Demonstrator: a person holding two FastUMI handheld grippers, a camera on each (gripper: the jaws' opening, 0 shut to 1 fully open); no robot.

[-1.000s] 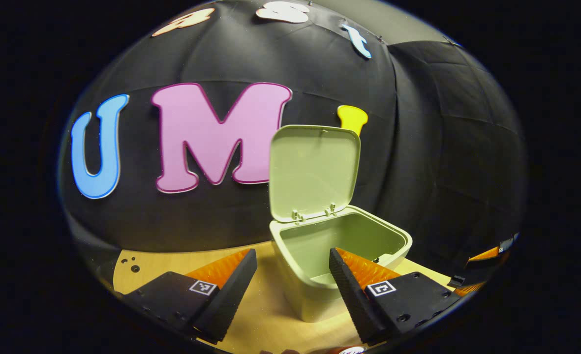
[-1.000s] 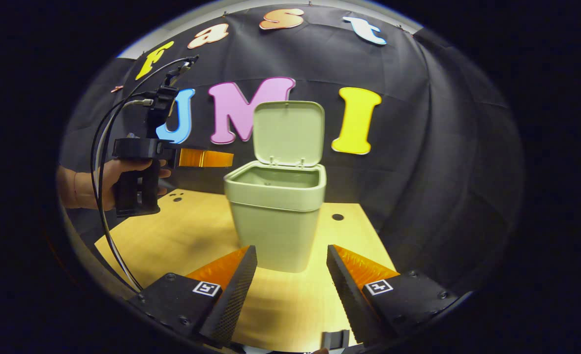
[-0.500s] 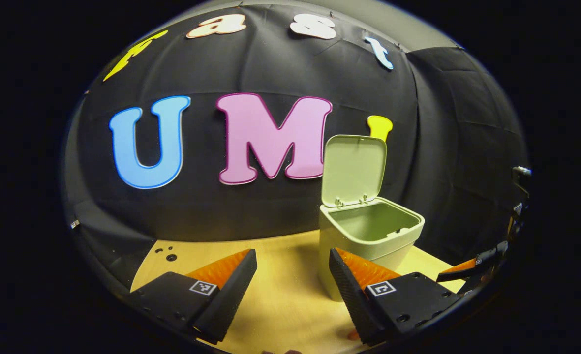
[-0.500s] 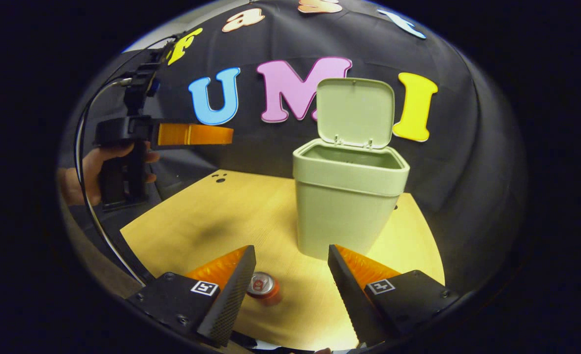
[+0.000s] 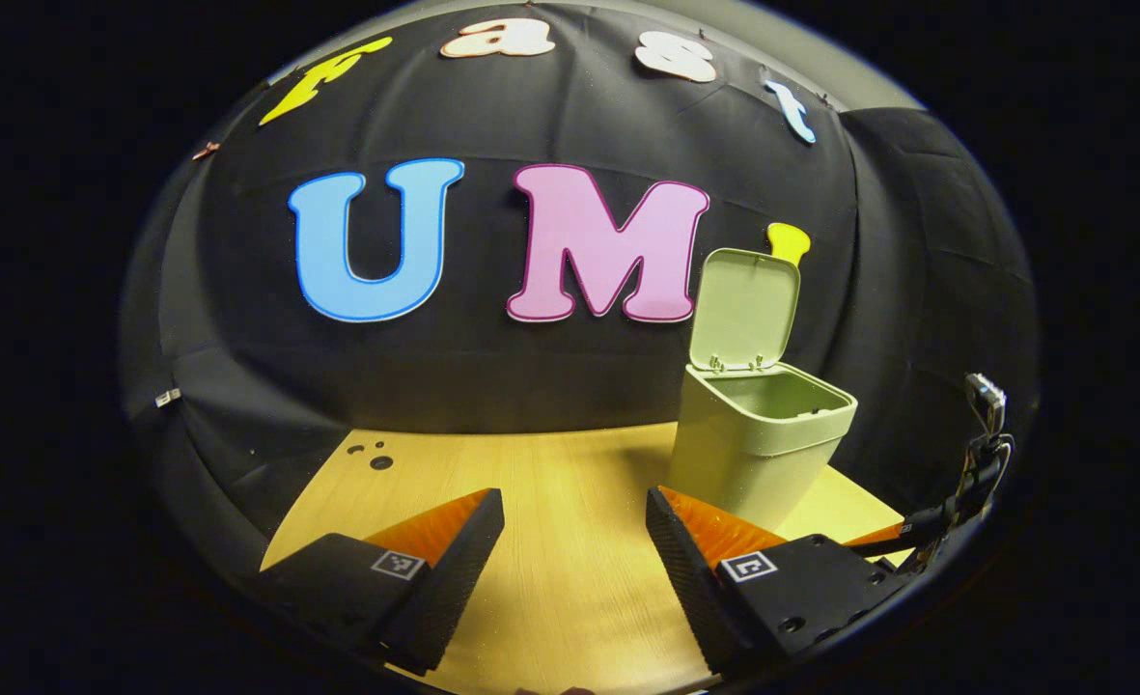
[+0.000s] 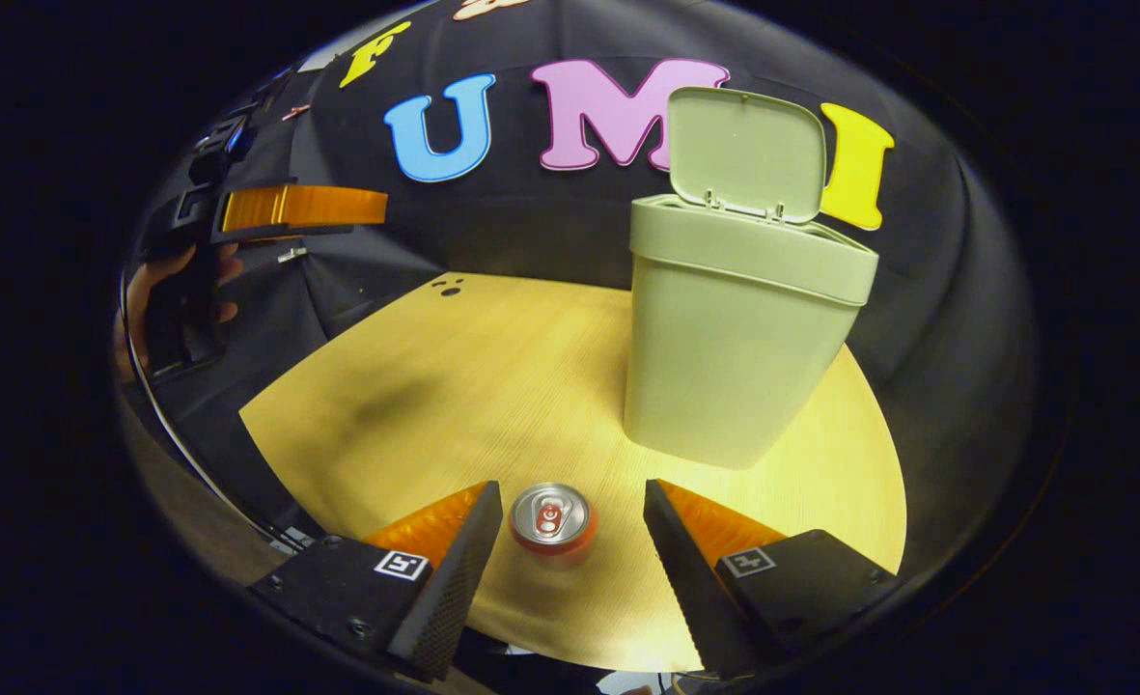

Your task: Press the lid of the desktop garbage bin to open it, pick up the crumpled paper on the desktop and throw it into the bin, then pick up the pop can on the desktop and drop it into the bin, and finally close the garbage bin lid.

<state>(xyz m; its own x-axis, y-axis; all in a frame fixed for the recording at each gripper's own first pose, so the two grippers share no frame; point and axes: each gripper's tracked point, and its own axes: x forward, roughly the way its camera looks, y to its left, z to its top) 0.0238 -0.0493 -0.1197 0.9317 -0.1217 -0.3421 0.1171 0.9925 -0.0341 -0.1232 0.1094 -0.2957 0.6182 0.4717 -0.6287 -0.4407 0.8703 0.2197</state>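
In the right gripper view, the right tongs (image 6: 565, 541) stand wide apart above the table (image 6: 415, 386), and the pop can (image 6: 551, 514) stands upright on the table between the two fingers without touching either. Beyond the can, toward the right, the bin (image 6: 738, 338) stands on the table with its lid (image 6: 748, 152) raised upright at the back, and the left tongs (image 6: 299, 206) are held by a hand (image 6: 169, 314) off the table's far left edge. In the left gripper view, the left tongs (image 5: 574, 545) are wide apart with nothing between them, above the bare table (image 5: 550, 473), the bin (image 5: 758, 439) farther off to the right.
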